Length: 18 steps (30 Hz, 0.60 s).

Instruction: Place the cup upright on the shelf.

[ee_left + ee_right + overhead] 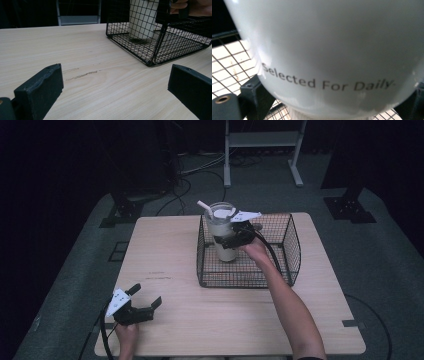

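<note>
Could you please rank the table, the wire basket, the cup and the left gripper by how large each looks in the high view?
1. Table, by far the largest.
2. Wire basket.
3. Cup and left gripper: these look about alike, and the gripper lies nearer the camera, so I would not rank them.

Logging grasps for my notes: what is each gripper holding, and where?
The right gripper clamps the white cup around its side, inside the wire basket. The left gripper holds nothing.
</note>
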### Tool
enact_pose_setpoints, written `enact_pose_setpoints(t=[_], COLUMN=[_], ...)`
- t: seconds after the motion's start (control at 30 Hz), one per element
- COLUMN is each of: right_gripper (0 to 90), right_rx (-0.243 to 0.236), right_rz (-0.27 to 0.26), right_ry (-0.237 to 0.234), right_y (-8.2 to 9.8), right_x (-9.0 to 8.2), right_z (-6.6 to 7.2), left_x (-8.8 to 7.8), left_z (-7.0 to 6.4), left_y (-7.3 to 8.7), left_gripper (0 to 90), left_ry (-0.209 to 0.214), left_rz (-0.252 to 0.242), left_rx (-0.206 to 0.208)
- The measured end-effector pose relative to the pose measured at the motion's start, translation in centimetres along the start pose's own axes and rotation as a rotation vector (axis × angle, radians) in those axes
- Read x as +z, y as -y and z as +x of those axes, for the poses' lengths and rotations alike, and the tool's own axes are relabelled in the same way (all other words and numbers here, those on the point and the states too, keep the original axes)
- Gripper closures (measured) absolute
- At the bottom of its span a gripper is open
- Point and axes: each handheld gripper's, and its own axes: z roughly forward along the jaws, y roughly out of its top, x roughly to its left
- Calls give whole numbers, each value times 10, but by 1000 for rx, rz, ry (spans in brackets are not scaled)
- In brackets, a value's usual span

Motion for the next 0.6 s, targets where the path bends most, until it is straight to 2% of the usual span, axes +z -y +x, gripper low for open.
enact_pose_setpoints(t=[0.33,0.6], right_gripper=[65,65], right_rx=[16,-3], right_rz=[13,2], right_ry=[-11,-27], right_y=[8,14], right_x=[2,-3], right_z=[-5,-7], left_x=[0,1], left_z=[0,0], left_y=[0,0], left_gripper=[0,0], left_ry=[-1,-1], left_rz=[-2,-1], left_rx=[-2,0])
